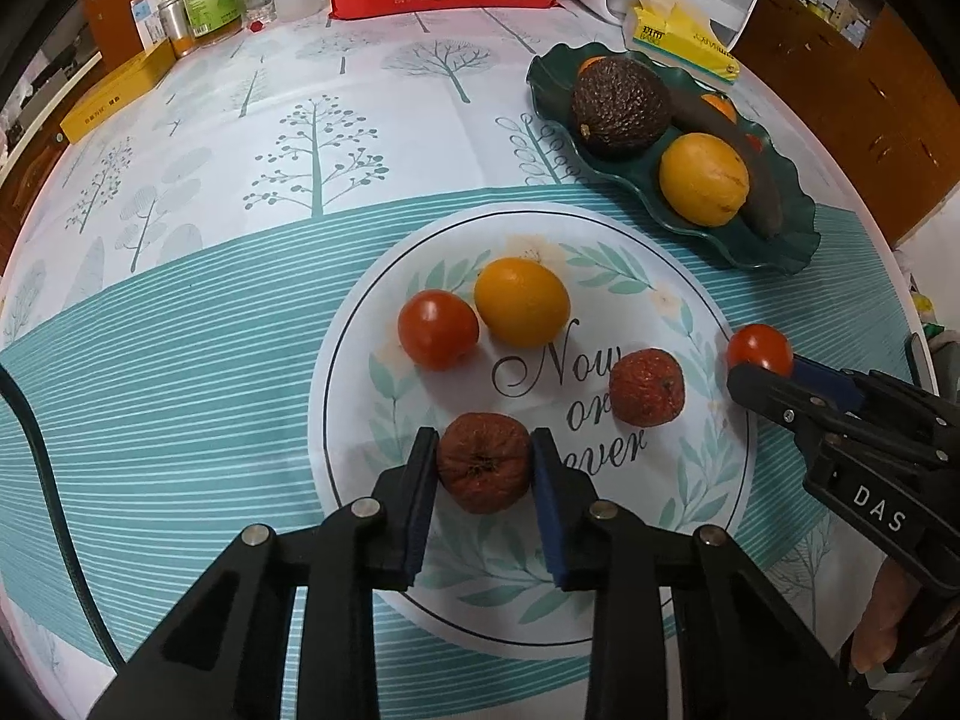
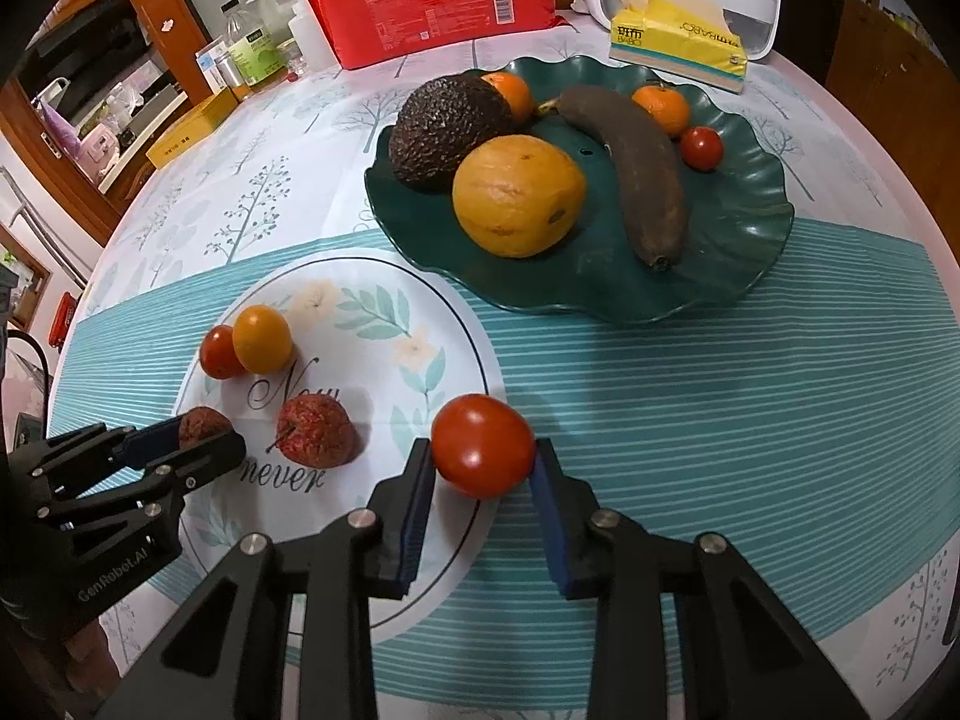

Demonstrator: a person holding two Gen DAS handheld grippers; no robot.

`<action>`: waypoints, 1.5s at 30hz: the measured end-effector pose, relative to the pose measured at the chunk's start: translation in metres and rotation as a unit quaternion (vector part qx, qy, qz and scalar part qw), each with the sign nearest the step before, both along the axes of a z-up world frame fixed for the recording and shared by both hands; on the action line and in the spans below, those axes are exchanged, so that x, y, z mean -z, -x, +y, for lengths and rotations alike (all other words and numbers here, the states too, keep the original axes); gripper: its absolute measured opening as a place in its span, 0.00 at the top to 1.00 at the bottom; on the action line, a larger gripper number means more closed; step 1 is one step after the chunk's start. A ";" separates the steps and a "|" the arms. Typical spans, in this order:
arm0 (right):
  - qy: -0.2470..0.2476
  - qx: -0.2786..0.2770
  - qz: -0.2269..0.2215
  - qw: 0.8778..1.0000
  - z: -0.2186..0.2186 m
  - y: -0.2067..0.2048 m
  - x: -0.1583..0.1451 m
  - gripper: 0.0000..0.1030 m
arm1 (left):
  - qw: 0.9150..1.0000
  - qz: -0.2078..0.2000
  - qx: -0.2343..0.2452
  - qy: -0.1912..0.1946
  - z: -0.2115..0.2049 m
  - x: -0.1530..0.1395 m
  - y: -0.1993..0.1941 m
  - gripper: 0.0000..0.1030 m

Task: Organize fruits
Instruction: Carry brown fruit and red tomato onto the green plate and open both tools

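**Both grippers clamped on fruit at the white plate**

A table under a tree-and-stripe printed cloth (image 1: 180,330) fills both views, with a red package (image 2: 432,0), bottles and a yellow tissue box (image 2: 678,42) crowded along its far edge.

The shrivelled brown fruit (image 1: 483,462) sits at the near side of the white plate (image 1: 690,498), and the left gripper (image 1: 483,468) has its pads pressed on either flank of it, clenched tight. The red tomato (image 2: 483,453) rests at the plate's right rim, over the striped cloth, and the right gripper (image 2: 483,468) is closed against its two sides.

Elsewhere on the white plate lie a second tomato (image 1: 438,330) touching a small yellow-orange fruit (image 1: 521,302), and a rough red fruit (image 1: 647,387) near the lettering. The green wavy dish (image 2: 750,252) beyond holds an avocado (image 2: 447,129), a large orange fruit (image 2: 519,204), a dark browned banana (image 2: 642,174), two small oranges and one small tomato.

Judging by this, sorting is partway through: the green dish is well stocked, while five pieces are on or at the white plate, two of them gripped but not yet lifted clear.

The left gripper points steeply down at the plate from the near edge. The right gripper reaches in low from the right side, a hand (image 1: 888,618) visible behind its body.
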State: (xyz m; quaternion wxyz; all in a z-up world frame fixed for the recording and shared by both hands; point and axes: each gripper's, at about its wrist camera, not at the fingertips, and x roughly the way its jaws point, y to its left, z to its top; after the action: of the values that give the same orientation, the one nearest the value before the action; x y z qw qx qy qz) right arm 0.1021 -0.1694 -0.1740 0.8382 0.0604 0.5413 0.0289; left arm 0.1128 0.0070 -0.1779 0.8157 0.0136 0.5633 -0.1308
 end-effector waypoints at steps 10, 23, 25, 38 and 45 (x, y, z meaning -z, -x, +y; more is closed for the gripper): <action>-0.019 -0.008 -0.035 0.999 0.002 0.005 -0.037 0.69 | 0.999 -0.028 0.019 0.000 -0.013 -0.045 0.004 0.72; -0.020 -0.022 -0.117 0.993 -0.024 0.007 -0.142 0.69 | 0.992 -0.115 0.056 0.022 -0.048 -0.160 -0.018 0.72; -0.012 -0.021 -0.133 0.991 -0.035 0.001 -0.163 0.69 | 0.989 -0.130 0.067 0.024 -0.058 -0.179 -0.026 0.72; 0.019 0.010 -0.164 0.986 -0.109 -0.065 -0.220 0.69 | 0.983 -0.160 0.088 0.029 -0.137 -0.212 -0.101 0.72; 0.018 0.005 -0.085 0.996 -0.127 -0.095 -0.142 0.69 | 0.992 -0.101 0.082 0.007 -0.164 -0.143 -0.139 0.72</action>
State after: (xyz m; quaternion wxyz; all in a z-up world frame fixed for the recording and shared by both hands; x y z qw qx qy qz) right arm 0.1968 -0.2964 -0.0322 0.8821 0.0460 0.4683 0.0199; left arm 0.2521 -0.1571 -0.0349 0.8549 0.0672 0.4745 -0.1988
